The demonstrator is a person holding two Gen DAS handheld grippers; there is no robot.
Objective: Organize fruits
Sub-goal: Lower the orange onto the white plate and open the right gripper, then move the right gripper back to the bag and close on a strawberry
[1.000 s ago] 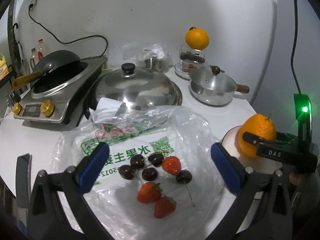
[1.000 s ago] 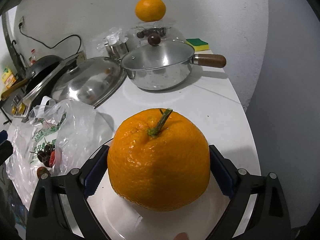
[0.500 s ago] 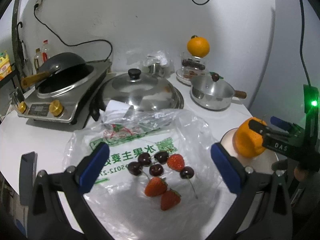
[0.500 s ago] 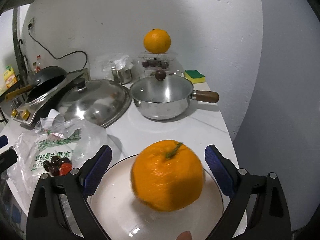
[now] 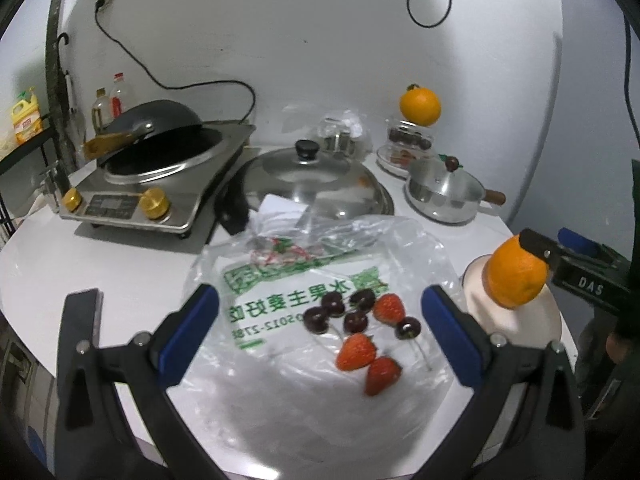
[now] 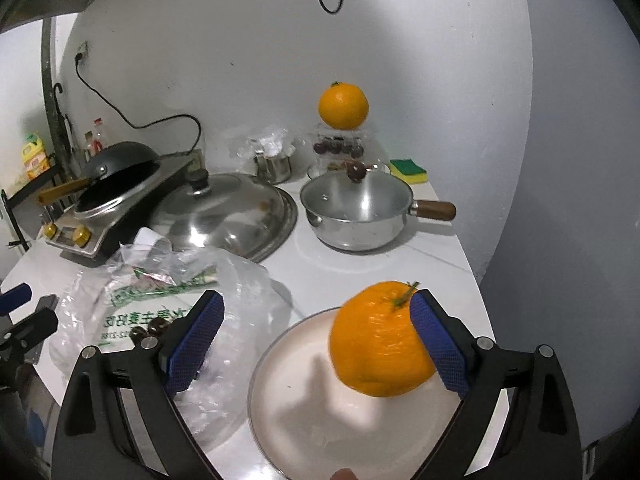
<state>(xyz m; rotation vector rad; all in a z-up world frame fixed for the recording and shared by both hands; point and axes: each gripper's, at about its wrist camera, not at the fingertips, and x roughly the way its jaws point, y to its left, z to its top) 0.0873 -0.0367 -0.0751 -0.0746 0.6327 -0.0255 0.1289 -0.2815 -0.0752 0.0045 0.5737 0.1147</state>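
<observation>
A large orange (image 6: 378, 340) with a short stem rests on a white plate (image 6: 304, 408), tilted against the right pad. My right gripper (image 6: 316, 342) is open wide around it; the left pad stands well clear. In the left wrist view the same orange (image 5: 514, 276) sits on the plate (image 5: 532, 328) at the right. My left gripper (image 5: 320, 334) hangs open above a clear plastic bag (image 5: 288, 276) with green print. On the bag lie three strawberries (image 5: 356, 352) and several dark cherries (image 5: 334, 312). Nothing is between the left fingers.
A second orange (image 6: 343, 106) sits on a clear box of cherries (image 6: 338, 146) by the wall. A steel saucepan (image 6: 356, 210), a big steel lid (image 6: 228, 216), a wok on a cooker (image 5: 156, 156) and a sponge (image 6: 408, 168) fill the back of the round white table.
My right gripper has gone from shut on the orange to open, leaving the orange on the plate, and has drawn back. The left gripper has backed off a little from the bag.
</observation>
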